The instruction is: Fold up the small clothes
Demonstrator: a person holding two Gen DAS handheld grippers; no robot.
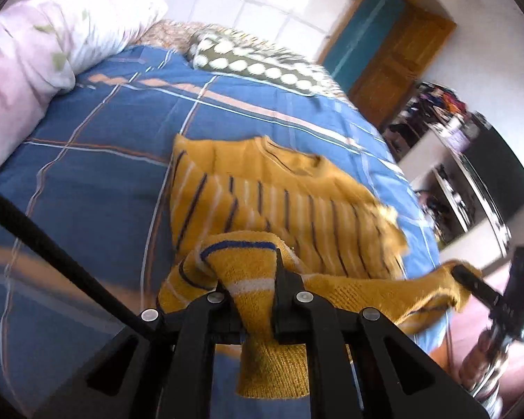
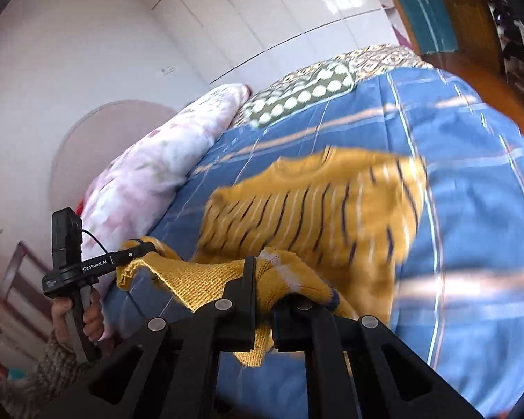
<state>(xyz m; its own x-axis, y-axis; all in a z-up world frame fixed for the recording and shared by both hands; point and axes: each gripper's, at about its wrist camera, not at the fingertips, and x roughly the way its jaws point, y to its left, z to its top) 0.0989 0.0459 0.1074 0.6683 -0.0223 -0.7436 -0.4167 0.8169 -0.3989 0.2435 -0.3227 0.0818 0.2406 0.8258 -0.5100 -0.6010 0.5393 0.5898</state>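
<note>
A small mustard-yellow knit sweater [image 1: 283, 188] with navy and white stripes lies on the blue plaid bedsheet [image 1: 97, 132], neck toward the far side. It also shows in the right wrist view [image 2: 318, 206]. My left gripper [image 1: 251, 276] is shut on one corner of the sweater's near hem and holds it raised. My right gripper [image 2: 262, 279] is shut on the other corner of the hem. The right gripper also shows at the right in the left wrist view [image 1: 471, 281]. The left gripper shows at the left in the right wrist view [image 2: 139, 248]. The hem hangs stretched between them.
A pink floral duvet [image 1: 35, 49] lies at the bed's far left. A green pillow with white dots [image 1: 255, 63] lies at the head. A wooden door [image 1: 398, 56] and cluttered shelves [image 1: 464, 174] stand to the right of the bed.
</note>
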